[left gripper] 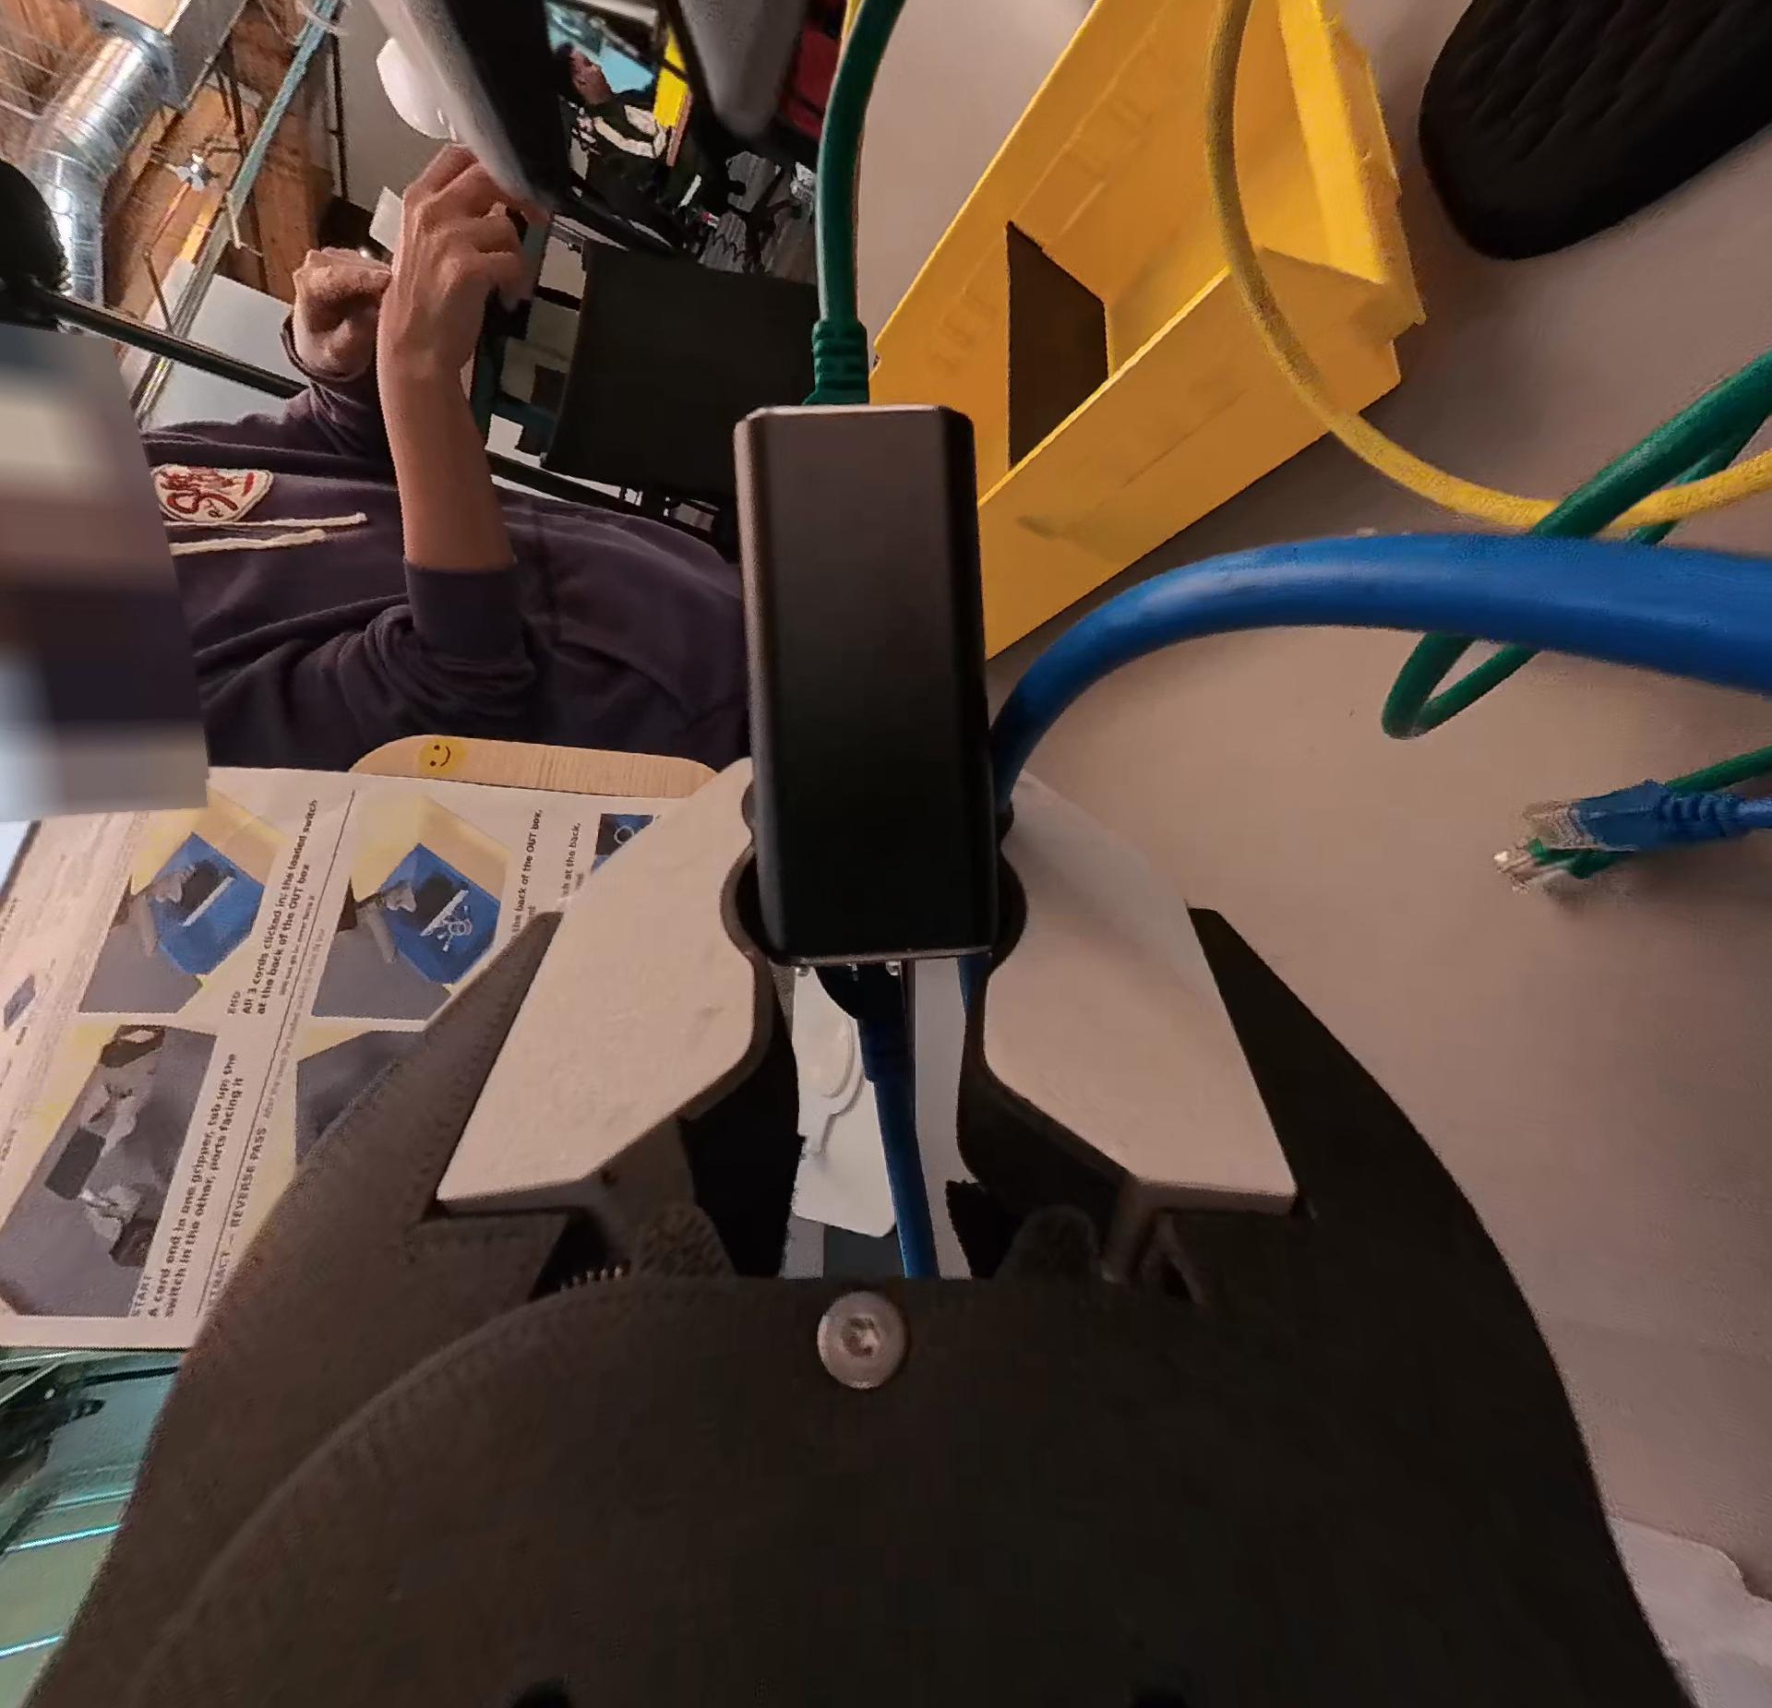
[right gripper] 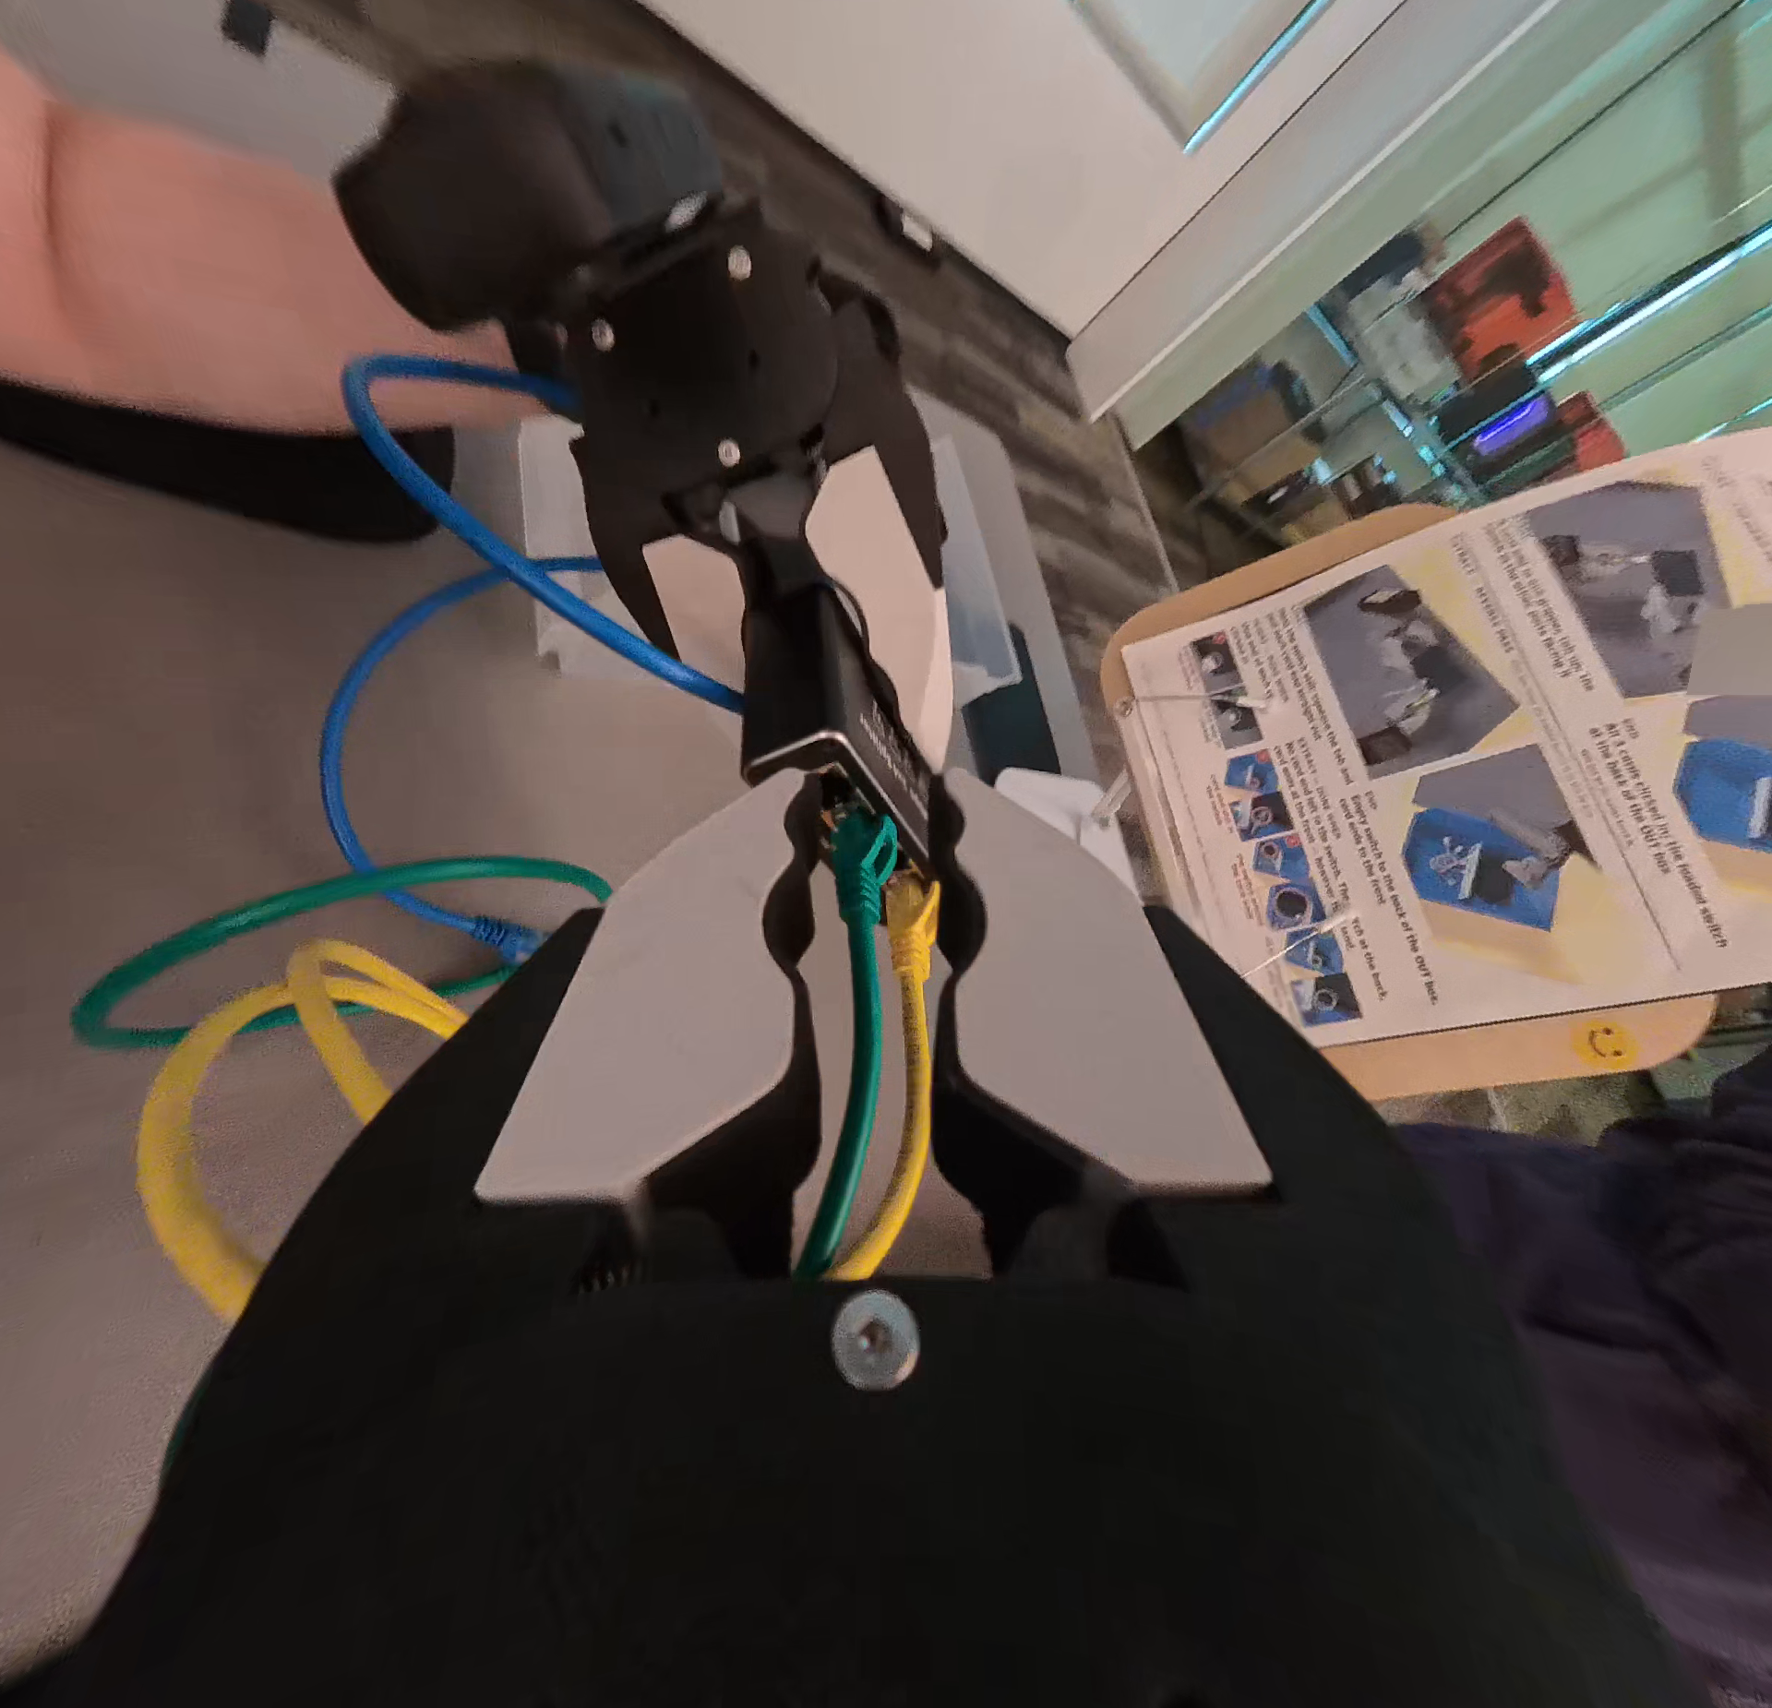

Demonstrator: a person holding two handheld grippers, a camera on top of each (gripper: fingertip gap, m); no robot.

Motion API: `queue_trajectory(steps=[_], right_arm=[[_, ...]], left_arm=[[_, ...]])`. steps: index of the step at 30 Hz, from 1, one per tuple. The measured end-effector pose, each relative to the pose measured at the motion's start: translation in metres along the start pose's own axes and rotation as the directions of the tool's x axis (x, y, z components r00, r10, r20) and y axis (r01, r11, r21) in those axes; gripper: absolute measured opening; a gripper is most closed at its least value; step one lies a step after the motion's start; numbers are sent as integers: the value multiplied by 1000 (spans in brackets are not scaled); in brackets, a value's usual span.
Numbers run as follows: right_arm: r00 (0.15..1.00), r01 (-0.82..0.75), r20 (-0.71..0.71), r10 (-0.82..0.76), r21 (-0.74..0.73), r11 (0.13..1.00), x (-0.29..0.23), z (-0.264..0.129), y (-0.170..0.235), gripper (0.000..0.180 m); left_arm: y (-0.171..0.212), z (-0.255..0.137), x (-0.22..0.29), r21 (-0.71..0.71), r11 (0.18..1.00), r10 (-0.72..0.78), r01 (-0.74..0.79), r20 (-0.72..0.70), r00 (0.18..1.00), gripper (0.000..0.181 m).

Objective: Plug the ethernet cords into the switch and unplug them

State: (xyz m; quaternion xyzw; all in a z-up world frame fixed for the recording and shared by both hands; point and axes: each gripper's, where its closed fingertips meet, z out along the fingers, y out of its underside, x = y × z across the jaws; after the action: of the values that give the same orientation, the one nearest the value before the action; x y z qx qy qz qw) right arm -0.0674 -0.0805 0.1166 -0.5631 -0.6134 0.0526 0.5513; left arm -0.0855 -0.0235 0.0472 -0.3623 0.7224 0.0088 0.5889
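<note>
My left gripper (left gripper: 873, 799) is shut on the near end of the black switch (left gripper: 863, 627), which points away from me. In the right wrist view the same gripper (right gripper: 796, 598) holds the switch (right gripper: 805, 694) with its ports toward my right gripper (right gripper: 874, 790). A green plug (right gripper: 863, 861) and a yellow plug (right gripper: 911, 914) sit side by side in the ports. The right jaws stand narrowly apart around both plugs, with a gap beside the green one. The blue cable (left gripper: 1342, 579) runs under the switch and between my left fingers. Its loose plug (left gripper: 1620, 814) lies on the table.
A yellow bin (left gripper: 1151, 176) lies on the grey table (left gripper: 1342, 991) with the yellow cable (left gripper: 1237, 224) looped over it. A loose green plug (left gripper: 1525, 861) lies beside the blue one. An instruction sheet (right gripper: 1438, 799) sits on a wooden board. A seated person (left gripper: 431, 607) is behind it. The gap from one gripper's tips to the other's is roughly 9 centimeters.
</note>
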Motion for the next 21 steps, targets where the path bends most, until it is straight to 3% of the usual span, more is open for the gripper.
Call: queue_trajectory(steps=[3, 7, 9, 21], right_arm=[[998, 4, 69, 2, -86, 996, -10, 9, 10, 21], [984, 178, 23, -177, -227, 957, -10, 20, 28, 21], [971, 231, -11, -239, -223, 947, -7, 22, 26, 14], [918, 377, -25, -396, -257, 890, -4, 27, 39, 15]], left_arm=[[-4, -2, -2, -1, 1000, 12, -12, 11, 1000, 38], [-8, -5, -2, 11, 1000, 7, -7, 8, 1000, 38], [-7, -5, -2, 11, 1000, 6, -6, 3, 1000, 38], [-7, -1, 4, 36, 997, -66, 68, -61, 996, 38]])
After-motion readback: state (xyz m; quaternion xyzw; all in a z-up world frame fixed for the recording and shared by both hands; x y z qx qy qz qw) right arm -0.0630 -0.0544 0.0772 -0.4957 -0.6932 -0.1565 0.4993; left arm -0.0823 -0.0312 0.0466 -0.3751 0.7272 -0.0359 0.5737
